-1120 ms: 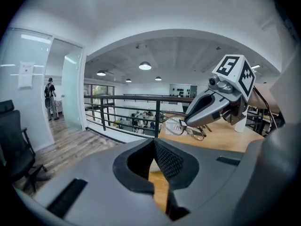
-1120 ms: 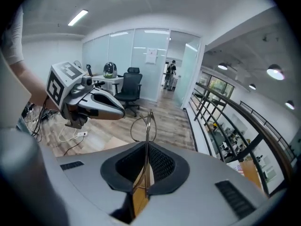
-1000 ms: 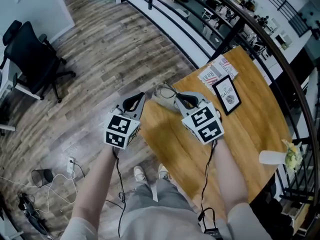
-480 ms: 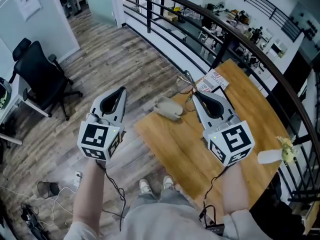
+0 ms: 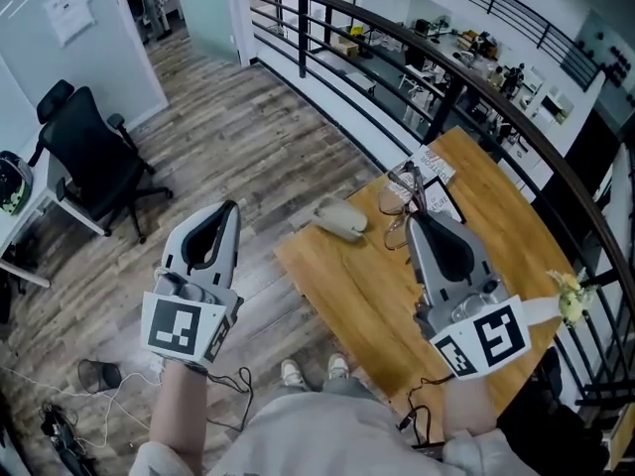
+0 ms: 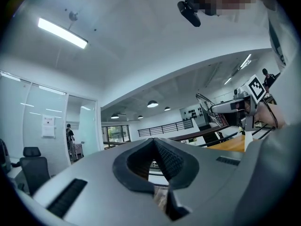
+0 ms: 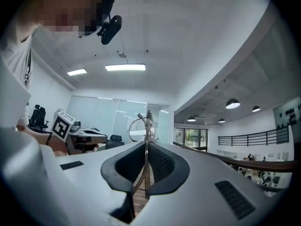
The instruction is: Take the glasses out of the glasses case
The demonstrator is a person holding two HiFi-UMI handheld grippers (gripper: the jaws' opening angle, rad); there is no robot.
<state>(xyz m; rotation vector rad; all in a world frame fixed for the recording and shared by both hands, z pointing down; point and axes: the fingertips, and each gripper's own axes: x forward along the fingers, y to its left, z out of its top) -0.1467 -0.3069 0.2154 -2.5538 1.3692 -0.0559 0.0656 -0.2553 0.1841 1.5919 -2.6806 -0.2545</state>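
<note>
The right claw (image 5: 415, 214) is clamped on the glasses (image 5: 401, 188) — the glasses case (image 5: 338, 218) lies on the bench (image 5: 347, 291) at its nine o'clock. The left claw (image 5: 229, 207) is closed, empty.

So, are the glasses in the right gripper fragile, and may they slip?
Probably fragile: the glasses have thin wire rims. They look light. They may pivot or slip, since the fingers of the right gripper pinch only one thin metal part.

Nothing reads clearly; the wall notice (image 5: 71, 13) is too small.
</note>
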